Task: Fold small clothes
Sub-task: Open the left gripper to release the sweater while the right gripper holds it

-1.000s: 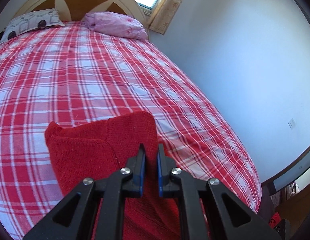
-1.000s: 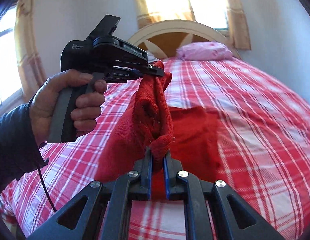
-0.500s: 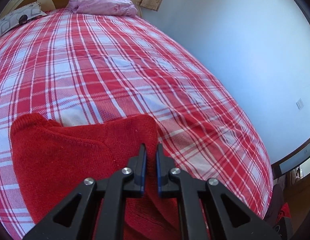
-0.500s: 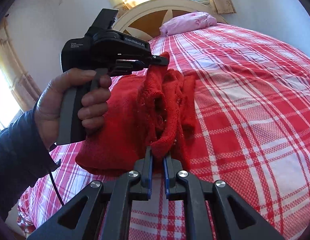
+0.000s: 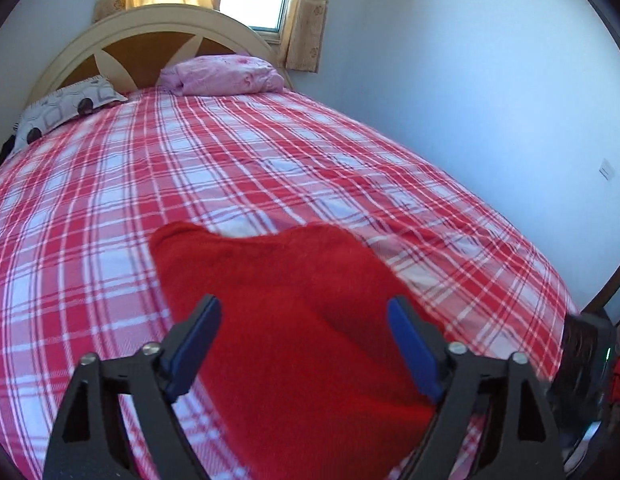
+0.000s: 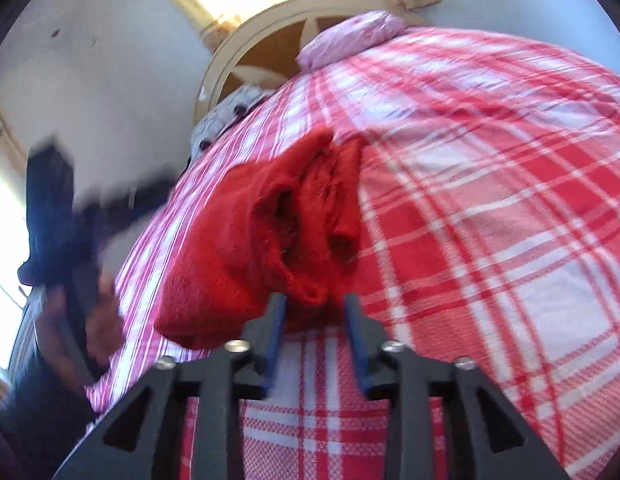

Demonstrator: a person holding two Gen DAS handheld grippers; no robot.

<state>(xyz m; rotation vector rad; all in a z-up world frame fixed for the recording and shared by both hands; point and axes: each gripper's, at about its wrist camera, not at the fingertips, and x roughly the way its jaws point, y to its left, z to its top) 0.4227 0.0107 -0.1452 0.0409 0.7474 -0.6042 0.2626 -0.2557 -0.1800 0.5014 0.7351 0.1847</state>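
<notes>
Left wrist: one red garment [image 5: 293, 320], two pillows.

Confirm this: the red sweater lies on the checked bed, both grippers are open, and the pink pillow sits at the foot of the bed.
Wrong on the pillow: the left wrist view shows the pink pillow at the headboard, not the foot. The rest stands: red sweater on the bed, left gripper and right gripper open, jaws just opened.
</notes>
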